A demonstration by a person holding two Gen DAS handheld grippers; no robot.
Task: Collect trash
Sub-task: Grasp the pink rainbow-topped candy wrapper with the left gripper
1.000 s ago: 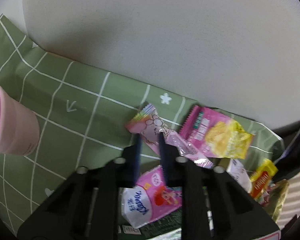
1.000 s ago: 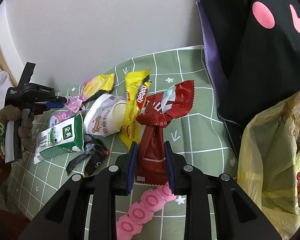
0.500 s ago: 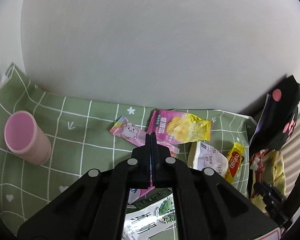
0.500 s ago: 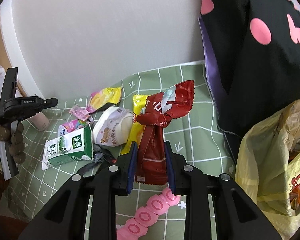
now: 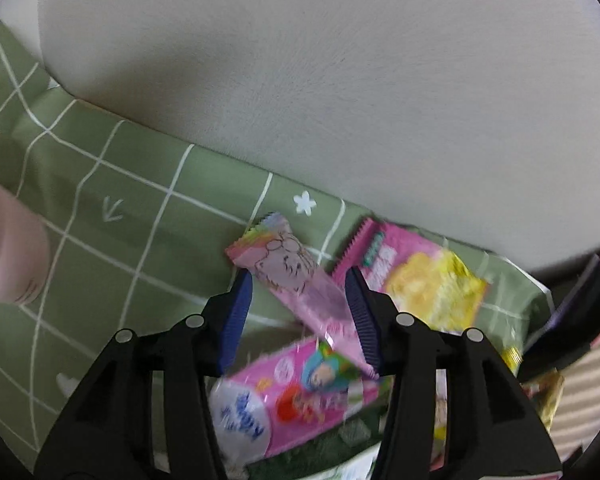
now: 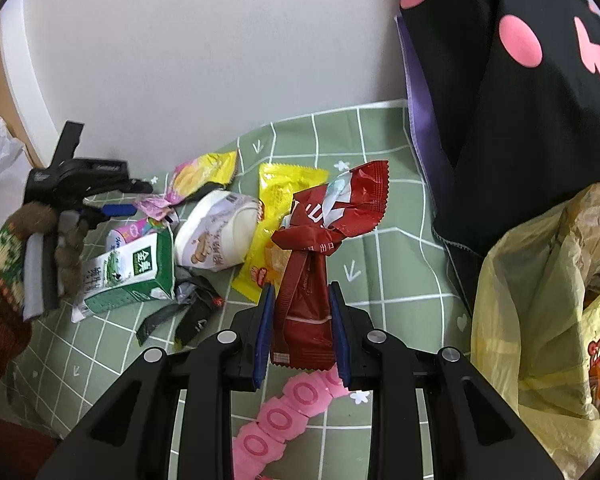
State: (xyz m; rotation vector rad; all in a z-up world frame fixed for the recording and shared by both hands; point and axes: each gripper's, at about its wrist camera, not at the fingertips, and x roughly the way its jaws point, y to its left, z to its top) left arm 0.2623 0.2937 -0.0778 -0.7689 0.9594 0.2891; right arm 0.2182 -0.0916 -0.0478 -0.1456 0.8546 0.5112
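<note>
A pink candy wrapper [image 5: 284,256] with a cartoon face lies on the green checked cloth [image 5: 100,200]. My left gripper [image 5: 298,276] is low over it and its jaws are opening; the wrapper lies between the blue pads. The left pad stands clear of it, so nothing is gripped. From the right wrist view the left gripper [image 6: 136,200] reaches in from the left in a gloved hand. My right gripper [image 6: 300,296] is shut on a crumpled red wrapper [image 6: 340,200] and holds it upright above the cloth.
A yellow trash bag [image 6: 540,280] gapes at the right. A green milk carton [image 6: 132,272], white cup [image 6: 216,236], yellow wrapper [image 6: 276,200], pink-yellow packet [image 5: 420,280] and pink pouch [image 5: 292,392] litter the cloth. A pink cup [image 5: 8,256] stands left, near the wall. A pink strip [image 6: 284,420] lies under the right gripper.
The left gripper rose with its jaws shut, then came back down over the pink candy wrapper with its jaws spread wide. The right gripper kept still with the red wrapper.
</note>
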